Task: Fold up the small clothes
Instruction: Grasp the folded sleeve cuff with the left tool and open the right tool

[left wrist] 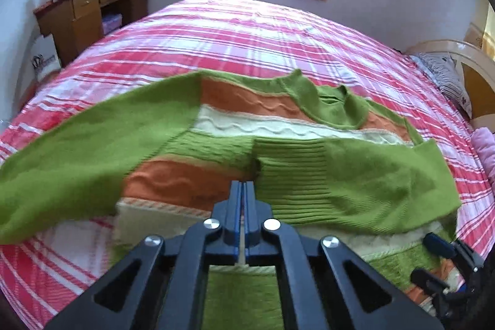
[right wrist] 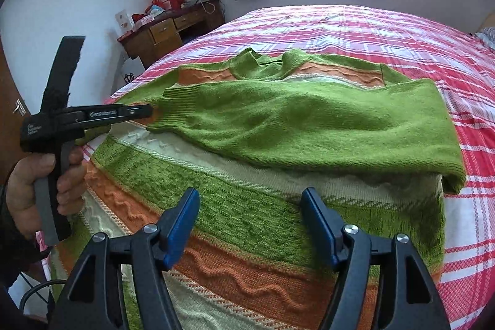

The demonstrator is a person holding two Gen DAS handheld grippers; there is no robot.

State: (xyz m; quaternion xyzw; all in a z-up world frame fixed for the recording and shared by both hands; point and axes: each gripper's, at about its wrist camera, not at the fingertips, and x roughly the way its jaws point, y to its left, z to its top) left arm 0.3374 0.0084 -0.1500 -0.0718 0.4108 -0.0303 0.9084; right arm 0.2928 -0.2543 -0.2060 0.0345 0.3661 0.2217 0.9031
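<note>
A green, orange and white striped knit sweater [left wrist: 235,119] [right wrist: 247,206] lies spread on the pink plaid bed [left wrist: 247,30] [right wrist: 371,27]. One green sleeve [left wrist: 371,178] [right wrist: 309,126] is folded across its chest, ribbed cuff [left wrist: 287,175] [right wrist: 179,110] toward the middle. The other sleeve [left wrist: 77,150] stretches out to the left. My left gripper [left wrist: 243,186] [right wrist: 148,110] is shut, its tips at the orange stripe beside that cuff; I see no fabric between the pads. My right gripper [right wrist: 249,206] [left wrist: 433,260] stands open just above the sweater's lower body, nothing between its fingers.
A hand [right wrist: 31,184] holds the left gripper's handle. A cluttered wooden desk [left wrist: 89,11] [right wrist: 167,33] stands against the far left wall. A striped pillow [left wrist: 445,76] and a cream headboard [left wrist: 458,51] are at the right, with pink cloth [left wrist: 485,147] at the bed's edge.
</note>
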